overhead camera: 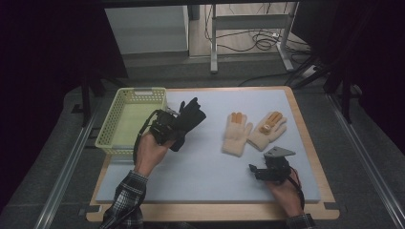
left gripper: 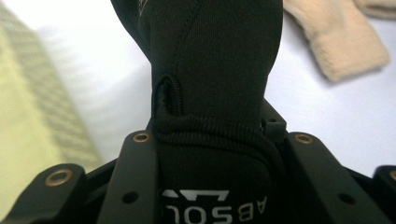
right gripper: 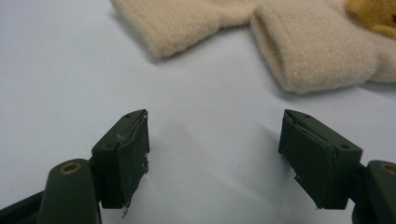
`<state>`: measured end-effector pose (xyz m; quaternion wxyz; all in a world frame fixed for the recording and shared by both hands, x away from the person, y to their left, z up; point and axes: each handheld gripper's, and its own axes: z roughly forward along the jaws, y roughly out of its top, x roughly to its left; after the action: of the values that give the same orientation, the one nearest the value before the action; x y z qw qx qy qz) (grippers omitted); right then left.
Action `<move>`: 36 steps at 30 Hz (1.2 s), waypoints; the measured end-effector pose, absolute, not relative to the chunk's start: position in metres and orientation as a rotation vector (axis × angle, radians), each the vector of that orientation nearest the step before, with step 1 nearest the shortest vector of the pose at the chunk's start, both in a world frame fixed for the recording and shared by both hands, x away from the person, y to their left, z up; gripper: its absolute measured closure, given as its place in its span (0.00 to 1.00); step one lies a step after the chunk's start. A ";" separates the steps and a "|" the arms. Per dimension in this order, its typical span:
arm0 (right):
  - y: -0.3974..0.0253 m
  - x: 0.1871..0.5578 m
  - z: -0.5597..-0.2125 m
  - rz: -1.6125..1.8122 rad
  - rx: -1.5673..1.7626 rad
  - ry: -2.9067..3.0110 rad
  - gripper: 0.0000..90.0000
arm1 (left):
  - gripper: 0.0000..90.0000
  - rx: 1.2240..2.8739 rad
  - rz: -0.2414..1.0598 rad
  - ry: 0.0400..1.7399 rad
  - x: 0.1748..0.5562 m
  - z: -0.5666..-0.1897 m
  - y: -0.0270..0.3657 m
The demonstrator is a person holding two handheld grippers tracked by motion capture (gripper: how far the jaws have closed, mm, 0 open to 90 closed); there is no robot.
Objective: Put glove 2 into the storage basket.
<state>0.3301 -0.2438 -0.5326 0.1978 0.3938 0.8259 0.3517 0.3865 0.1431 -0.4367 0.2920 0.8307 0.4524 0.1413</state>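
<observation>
High view: left gripper [overhead camera: 177, 125] clamps the black glove [overhead camera: 190, 119] beside the basket [overhead camera: 111, 138]. Right gripper [right gripper: 215, 158] rests with jaws spread. Next step, likely: carry the glove over the basket.

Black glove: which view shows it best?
High view: the whole black glove shows, clamped in the left claw beside the yellow basket. The left gripper view shows the cuff close up between the jaws, its lettering cut off. The right gripper view faces the cream gloves.
</observation>
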 end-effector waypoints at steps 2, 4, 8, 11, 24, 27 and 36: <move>-0.244 0.330 -0.533 0.984 1.099 2.311 0.27 | 0.69 2.196 0.402 1.250 0.391 -0.429 0.156; -0.244 0.330 -0.533 0.984 1.099 2.311 0.27 | 0.69 2.184 0.411 1.266 0.393 -0.427 0.161; -0.244 0.330 -0.533 0.984 1.099 2.311 0.27 | 0.69 2.147 0.451 1.338 0.400 -0.422 0.183; -0.244 0.330 -0.533 0.985 1.099 2.311 0.27 | 0.69 2.125 0.483 1.397 0.406 -0.420 0.201; -0.244 0.330 -0.533 0.988 1.101 2.310 0.27 | 0.68 2.023 0.550 1.629 0.423 -0.427 0.279; -0.244 0.330 -0.533 0.988 1.102 2.310 0.27 | 0.68 2.018 0.541 1.673 0.427 -0.434 0.292; -0.244 0.330 -0.533 0.988 1.100 2.310 0.27 | 0.67 2.077 0.463 1.799 0.444 -0.470 0.311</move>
<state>0.3305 -0.2439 -0.5330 0.1981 0.3932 0.8255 0.3530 0.4443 0.3111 -0.4702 0.1766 0.7337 0.6354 0.1634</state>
